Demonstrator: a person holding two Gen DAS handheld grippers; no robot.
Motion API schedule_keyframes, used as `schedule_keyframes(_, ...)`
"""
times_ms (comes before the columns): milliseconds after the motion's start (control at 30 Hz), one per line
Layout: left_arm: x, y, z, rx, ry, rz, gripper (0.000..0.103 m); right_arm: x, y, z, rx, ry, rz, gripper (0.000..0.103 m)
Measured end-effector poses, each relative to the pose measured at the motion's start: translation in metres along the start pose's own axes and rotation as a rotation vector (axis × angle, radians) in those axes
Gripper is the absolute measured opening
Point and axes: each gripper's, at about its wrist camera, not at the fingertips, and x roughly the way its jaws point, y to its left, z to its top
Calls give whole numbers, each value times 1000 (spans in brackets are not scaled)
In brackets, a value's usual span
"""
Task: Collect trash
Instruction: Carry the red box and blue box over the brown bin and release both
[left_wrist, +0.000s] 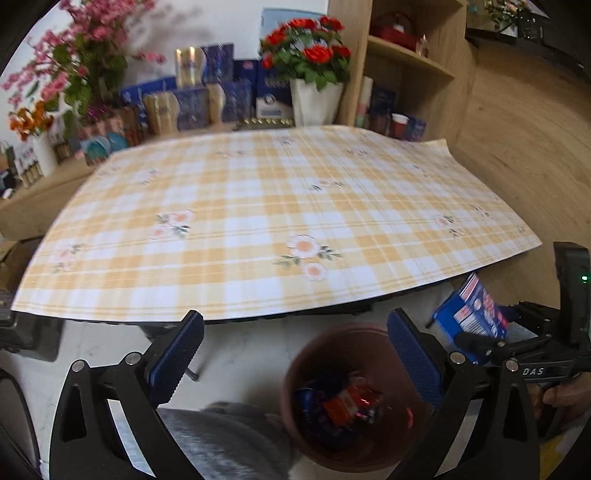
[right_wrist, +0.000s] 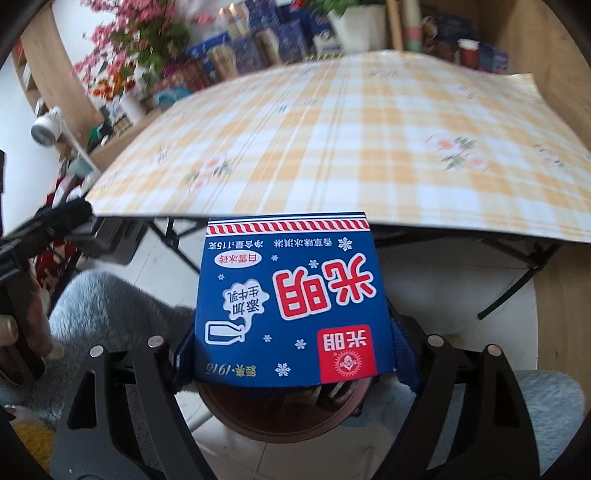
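Note:
A brown bin (left_wrist: 354, 398) stands on the floor below the table's front edge, with red and blue wrappers (left_wrist: 343, 406) inside. My left gripper (left_wrist: 295, 354) is open and empty above the bin's left rim. My right gripper (right_wrist: 291, 354) is shut on a blue ice-cream box (right_wrist: 291, 299) with red Chinese lettering and holds it right over the bin (right_wrist: 273, 417). The box (left_wrist: 472, 317) and the right gripper (left_wrist: 517, 347) also show at the right of the left wrist view.
A table with a yellow checked floral cloth (left_wrist: 258, 221) fills the middle. Behind it stand flower pots (left_wrist: 314, 66), blue boxes (left_wrist: 229, 92) and a wooden shelf (left_wrist: 406, 55). A grey fluffy thing (left_wrist: 221, 435) lies on the white floor beside the bin.

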Motion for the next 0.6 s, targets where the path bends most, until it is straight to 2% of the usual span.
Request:
schedule_keyframes(100, -3, 5, -13, 9, -21, 35, 97, 19, 11, -3, -29, 55, 3, 82)
schedule_keyframes(267, -6, 15, -21, -44, -56, 48, 97, 47, 24, -8, -69, 131, -10, 82)
schedule_keyframes(500, 6, 22, -21, -77, -28, 40, 97, 61, 26, -11, -64, 172, -10, 83)
schedule_keyframes(600, 11, 19, -21, -65, -10, 43, 97, 60, 26, -11, -60, 169, 8, 93)
